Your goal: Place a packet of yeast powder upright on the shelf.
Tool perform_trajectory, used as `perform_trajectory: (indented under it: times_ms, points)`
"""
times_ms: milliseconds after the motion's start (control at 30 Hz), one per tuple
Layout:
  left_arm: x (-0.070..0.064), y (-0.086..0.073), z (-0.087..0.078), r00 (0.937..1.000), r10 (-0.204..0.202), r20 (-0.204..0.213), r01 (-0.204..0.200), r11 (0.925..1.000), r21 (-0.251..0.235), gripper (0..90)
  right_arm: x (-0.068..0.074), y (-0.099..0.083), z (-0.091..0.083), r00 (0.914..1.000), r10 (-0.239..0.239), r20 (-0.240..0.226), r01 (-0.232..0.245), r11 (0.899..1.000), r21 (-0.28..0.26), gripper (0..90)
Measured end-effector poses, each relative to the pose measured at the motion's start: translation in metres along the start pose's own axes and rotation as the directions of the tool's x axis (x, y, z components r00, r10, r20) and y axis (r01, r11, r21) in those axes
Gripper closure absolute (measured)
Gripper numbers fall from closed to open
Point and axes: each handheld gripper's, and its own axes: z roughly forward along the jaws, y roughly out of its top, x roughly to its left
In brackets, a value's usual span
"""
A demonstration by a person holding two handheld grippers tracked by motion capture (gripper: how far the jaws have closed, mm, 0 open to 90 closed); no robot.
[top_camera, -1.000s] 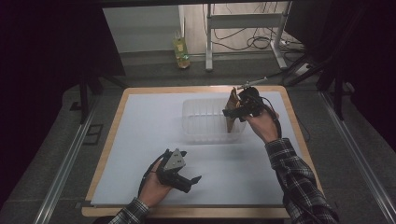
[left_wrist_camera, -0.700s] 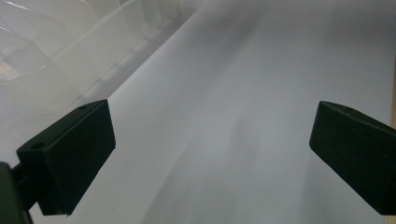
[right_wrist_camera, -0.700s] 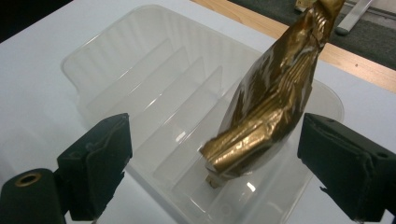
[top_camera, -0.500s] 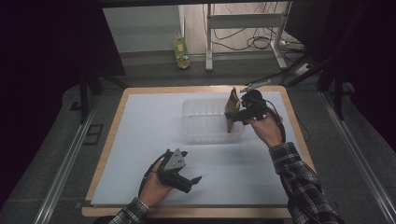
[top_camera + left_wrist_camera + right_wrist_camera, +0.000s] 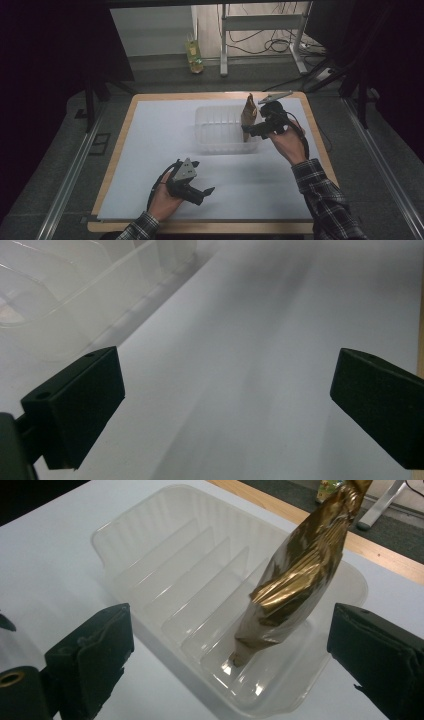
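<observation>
A clear plastic tray with ribbed slots lies at the back middle of the white sheet. A gold foil packet stands tilted in its right end slot. My right gripper is open just right of the tray. In the right gripper view its jaws stand wide apart on either side of the packet, not touching it, with the tray beneath. My left gripper rests open near the front edge, held in a hand. In the left gripper view, the left gripper has bare sheet between its jaws and the tray at the upper left.
The white sheet covers a wooden board. Beyond the far edge, on the floor, stand a yellow-green bottle and a metal stand's legs with cables. Dark surroundings flank both sides.
The gold packet has come down into the tray's right end, and the right gripper has dropped slightly with it. The left hand and gripper have stayed put.
</observation>
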Motion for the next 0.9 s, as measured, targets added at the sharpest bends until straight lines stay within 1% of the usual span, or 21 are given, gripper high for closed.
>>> perform_trajectory:
  times_ms: [67,200,300,433,600,900]
  points:
    - [0.000,0.000,0.000,0.9999,-0.011,0.003,0.011,0.9999,-0.007,0.9,0.002,-0.002,-0.001,0.9999,-0.008,-0.006,0.008,1.000,-0.004,4.9]
    - [0.001,0.000,-0.001,0.9998,-0.017,0.006,0.017,0.9998,-0.011,0.8,0.006,-0.007,-0.003,0.9998,-0.019,-0.011,0.019,1.000,-0.006,4.6]
    - [0.000,-0.001,0.000,0.9999,-0.008,0.009,0.008,0.9999,-0.013,0.5,0.010,-0.011,-0.004,0.9994,-0.032,-0.013,0.032,0.999,-0.009,4.2]
    - [-0.002,-0.001,0.002,0.9999,0.015,0.006,-0.015,0.9999,0.002,0.1,0.015,-0.017,-0.005,0.9986,-0.051,-0.014,0.051,0.999,-0.003,3.4]
    - [-0.002,-0.001,0.002,0.9999,0.014,0.007,-0.014,0.9999,0.002,0.0,0.018,-0.024,-0.005,0.9972,-0.071,-0.021,0.071,0.997,-0.005,2.0]
    - [-0.002,-0.002,0.001,0.9999,0.013,0.005,-0.013,0.9999,0.002,0.0,0.021,-0.039,-0.003,0.9967,-0.072,-0.038,0.072,0.997,-0.001,0.4]
